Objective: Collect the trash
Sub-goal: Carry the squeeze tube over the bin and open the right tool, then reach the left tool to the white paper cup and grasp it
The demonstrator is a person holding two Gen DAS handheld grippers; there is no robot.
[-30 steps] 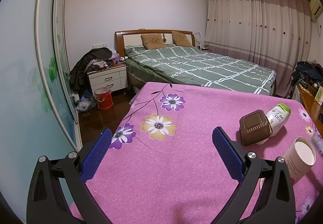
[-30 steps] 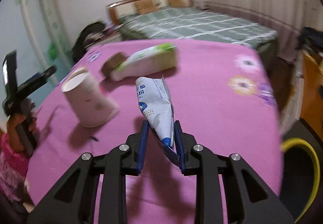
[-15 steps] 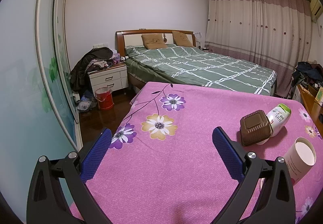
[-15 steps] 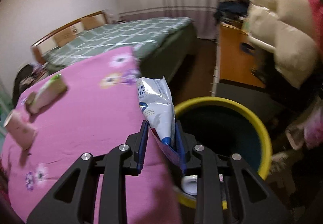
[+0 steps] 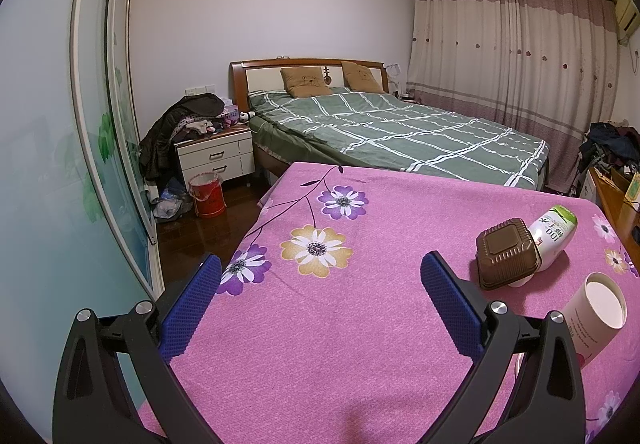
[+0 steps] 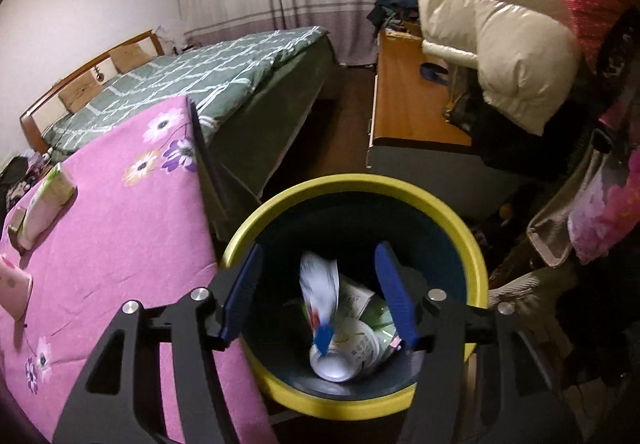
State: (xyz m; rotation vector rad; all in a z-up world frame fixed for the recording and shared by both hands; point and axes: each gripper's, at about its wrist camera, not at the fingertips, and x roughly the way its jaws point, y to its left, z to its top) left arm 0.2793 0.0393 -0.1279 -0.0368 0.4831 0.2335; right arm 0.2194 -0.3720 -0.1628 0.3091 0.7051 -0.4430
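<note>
My right gripper (image 6: 318, 280) hangs over the yellow-rimmed bin (image 6: 472, 244) with its jaws opening. The white and blue wrapper (image 6: 320, 288) is blurred between the fingers, touching neither pad, and drops onto other trash (image 6: 356, 328) in the bin. My left gripper (image 5: 318, 286) is open above the pink flowered cover (image 5: 320, 324), nothing between its pads. To its right lie a brown lidded box (image 5: 506, 252), a white bottle with a green cap (image 5: 554, 230) and a paper cup (image 5: 596, 316) on its side. The right wrist view shows the bottle (image 6: 48, 200) and cup (image 6: 14, 290) at far left.
A green checked bed (image 5: 400, 136) lies behind the pink surface, with a nightstand (image 5: 216, 158) and red bucket (image 5: 206, 196) on the left. Beside the bin stand a wooden desk (image 6: 404, 104), a hanging cream jacket (image 6: 500, 16) and piled clothes (image 6: 592, 212).
The right gripper swung from the pink surface to over the bin, then opened and let go of the wrapper, which now falls into the bin. The left gripper stayed still.
</note>
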